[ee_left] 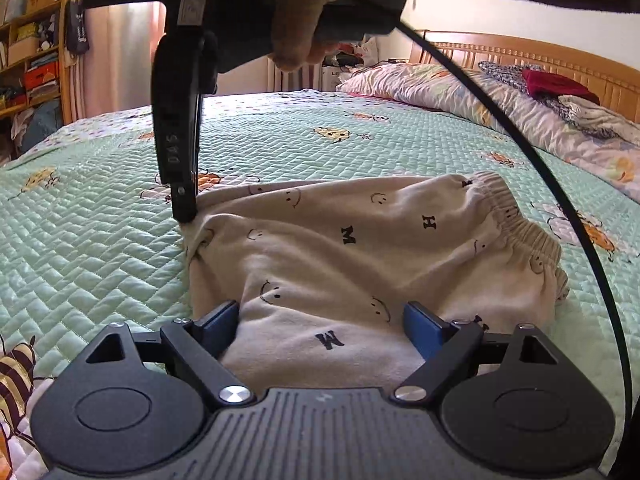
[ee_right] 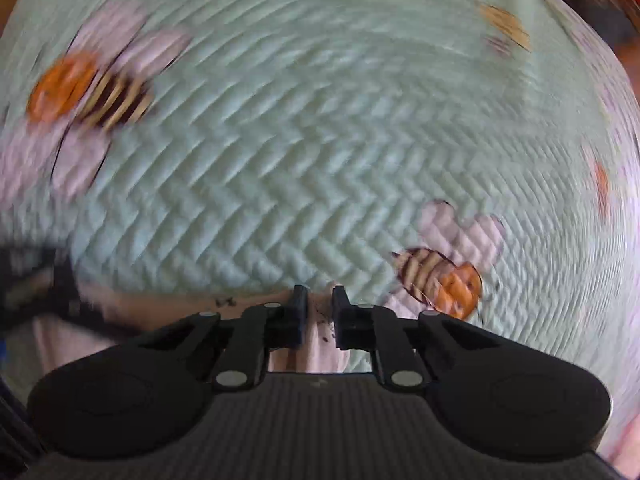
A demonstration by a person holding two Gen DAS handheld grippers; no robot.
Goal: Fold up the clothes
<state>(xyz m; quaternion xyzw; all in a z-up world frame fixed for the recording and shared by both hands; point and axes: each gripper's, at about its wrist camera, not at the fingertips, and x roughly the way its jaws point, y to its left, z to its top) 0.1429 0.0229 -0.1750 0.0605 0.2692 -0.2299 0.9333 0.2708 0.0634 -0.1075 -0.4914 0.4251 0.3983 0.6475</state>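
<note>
The left claw [ee_left: 320, 330] sits low and near, its two blue-padded fingers [ee_left: 424, 330] spread wide, released, with the cream garment [ee_left: 340, 256] lying between and under them. The right claw [ee_left: 184, 208] comes down steeply from above at the far left of the garment, gripped by a hand [ee_left: 296, 20] at the top of the left wrist view, a black cable [ee_left: 520, 140] trailing from it to the right. In the right wrist view this claw's [ee_right: 320, 312] fingers stand close together, clenched on a fold of the cream cloth [ee_right: 320, 344]; that view is blurred.

The garment lies bunched on the green quilted bedspread [ee_left: 100, 248], its gathered elastic waistband [ee_left: 516, 220] at the right. It is printed with small smiley faces and black letters: "M", "H", and another "M" upside down near the left claw. The right claw's finger bears pale lettering reading roughly "DAS". Bees and flowers pattern the bedspread. A pillow [ee_left: 420, 84] and a wooden headboard [ee_left: 540, 56] lie far right.
</note>
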